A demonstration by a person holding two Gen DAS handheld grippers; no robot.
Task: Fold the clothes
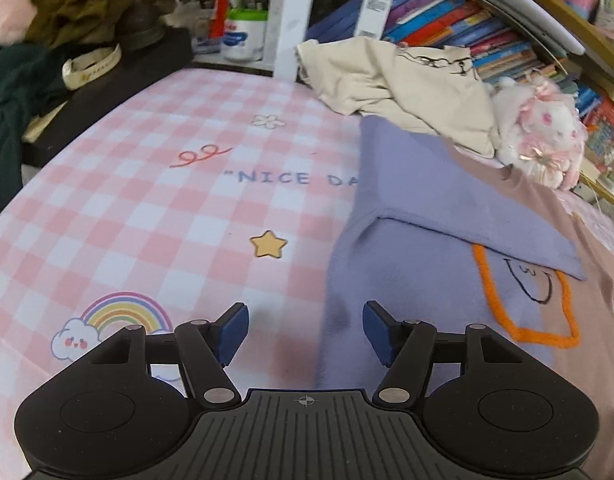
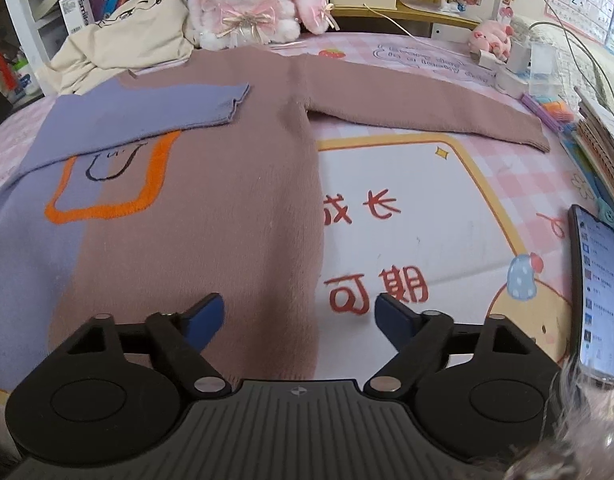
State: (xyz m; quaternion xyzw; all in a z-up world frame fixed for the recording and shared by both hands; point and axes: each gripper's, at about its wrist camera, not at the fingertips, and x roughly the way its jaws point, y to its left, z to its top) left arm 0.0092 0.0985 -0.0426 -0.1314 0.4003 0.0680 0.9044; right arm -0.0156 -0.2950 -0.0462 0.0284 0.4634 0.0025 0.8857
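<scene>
Both the left tool (image 1: 305,333) and right tool (image 2: 299,319) hover spread and empty over the sweater (image 2: 211,216), whose purple sleeve (image 2: 147,110) lies folded across its chest.

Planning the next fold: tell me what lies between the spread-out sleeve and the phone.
Only printed tablecloth separates the brown sleeve and the phone, per the right wrist view.

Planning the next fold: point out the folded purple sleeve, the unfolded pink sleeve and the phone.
folded purple sleeve (image 2: 155,110), right wrist view, mid-length
unfolded pink sleeve (image 2: 419,104), right wrist view, mid-length
phone (image 2: 601,296), right wrist view, screen

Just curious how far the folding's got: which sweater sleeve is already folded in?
The purple sleeve, lying across the chest; the brown sleeve lies stretched out sideways.
</scene>
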